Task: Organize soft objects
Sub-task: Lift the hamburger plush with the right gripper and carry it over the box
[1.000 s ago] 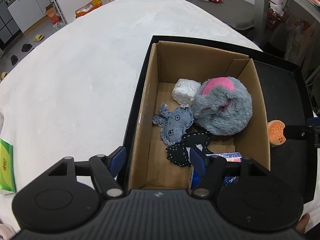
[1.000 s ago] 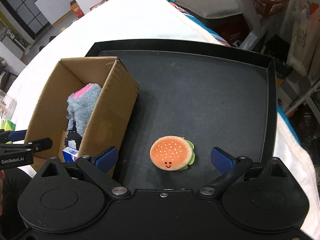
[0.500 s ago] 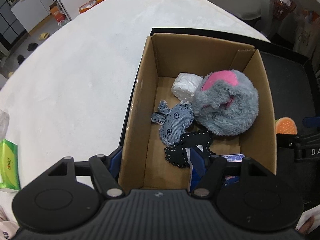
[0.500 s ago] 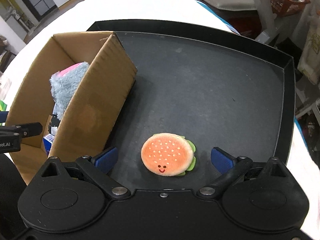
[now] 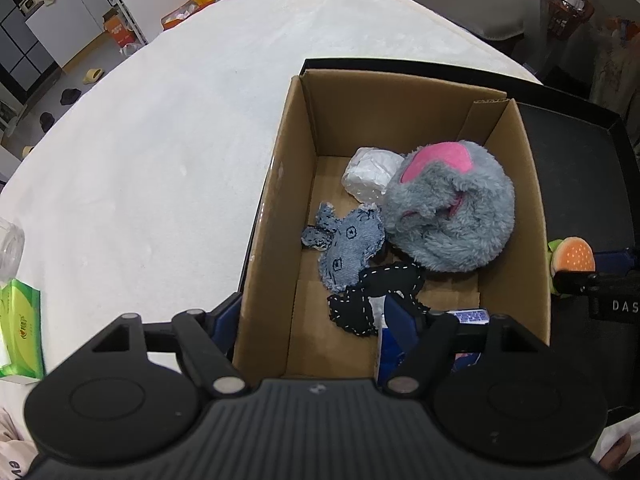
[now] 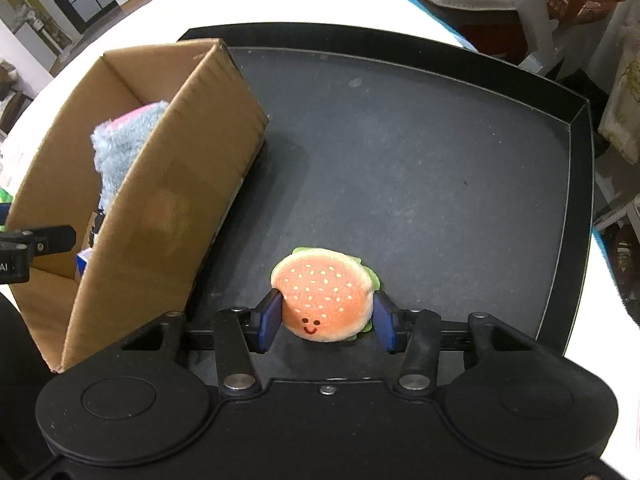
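Observation:
A plush hamburger (image 6: pixel 325 294) with a smiling face sits on the black tray (image 6: pixel 420 152). My right gripper (image 6: pixel 326 320) is shut on it, both blue pads pressed against its sides. It also shows in the left wrist view (image 5: pixel 574 256). A cardboard box (image 5: pixel 400 120) stands on the tray's left part and holds a grey and pink plush (image 5: pixel 448 216), a denim toy (image 5: pixel 348 246), a black stitched cloth (image 5: pixel 376 296), a white wad (image 5: pixel 370 172) and a blue packet (image 5: pixel 468 316). My left gripper (image 5: pixel 316 316) straddles the box's near left wall, jaws apart.
The box's right wall (image 6: pixel 176 196) stands close left of the hamburger. A green tissue pack (image 5: pixel 20 324) and a clear jar (image 5: pixel 10 244) lie at the left on the white cloth. The tray's rim (image 6: pixel 580 216) runs along the right.
My right gripper has moved forward and closed its pads on the hamburger, which lay free between the open fingers before. The left gripper has shifted slightly over the box.

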Motion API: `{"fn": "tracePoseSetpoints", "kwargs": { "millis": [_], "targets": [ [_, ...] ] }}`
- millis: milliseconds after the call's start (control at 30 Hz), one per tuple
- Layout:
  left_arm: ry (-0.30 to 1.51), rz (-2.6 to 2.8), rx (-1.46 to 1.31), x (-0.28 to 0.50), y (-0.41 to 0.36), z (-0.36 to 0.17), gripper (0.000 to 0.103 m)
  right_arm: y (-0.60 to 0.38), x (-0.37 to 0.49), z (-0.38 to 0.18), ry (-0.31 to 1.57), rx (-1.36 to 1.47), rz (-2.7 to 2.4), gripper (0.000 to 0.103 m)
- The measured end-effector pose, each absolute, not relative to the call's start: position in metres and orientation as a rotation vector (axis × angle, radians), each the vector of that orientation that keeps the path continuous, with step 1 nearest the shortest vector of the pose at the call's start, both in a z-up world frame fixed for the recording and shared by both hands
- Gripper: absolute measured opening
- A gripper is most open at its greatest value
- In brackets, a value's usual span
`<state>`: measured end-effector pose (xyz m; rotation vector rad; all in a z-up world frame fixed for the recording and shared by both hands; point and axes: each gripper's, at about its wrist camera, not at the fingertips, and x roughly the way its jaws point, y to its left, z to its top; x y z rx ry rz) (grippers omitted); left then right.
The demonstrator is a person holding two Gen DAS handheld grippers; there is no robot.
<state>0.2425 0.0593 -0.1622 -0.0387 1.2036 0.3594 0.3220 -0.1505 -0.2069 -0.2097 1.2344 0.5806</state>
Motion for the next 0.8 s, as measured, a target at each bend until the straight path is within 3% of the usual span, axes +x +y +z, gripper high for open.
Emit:
{"fn": "tracePoseSetpoints", "kwargs": {
  "millis": [800],
  "targets": [
    [1.143, 0.328, -0.106, 0.221, 0.077, -0.149, 0.074, -0.168, 0.307, -0.132, 1.115, -0.140, 0.516, 0.047]
  ]
}}
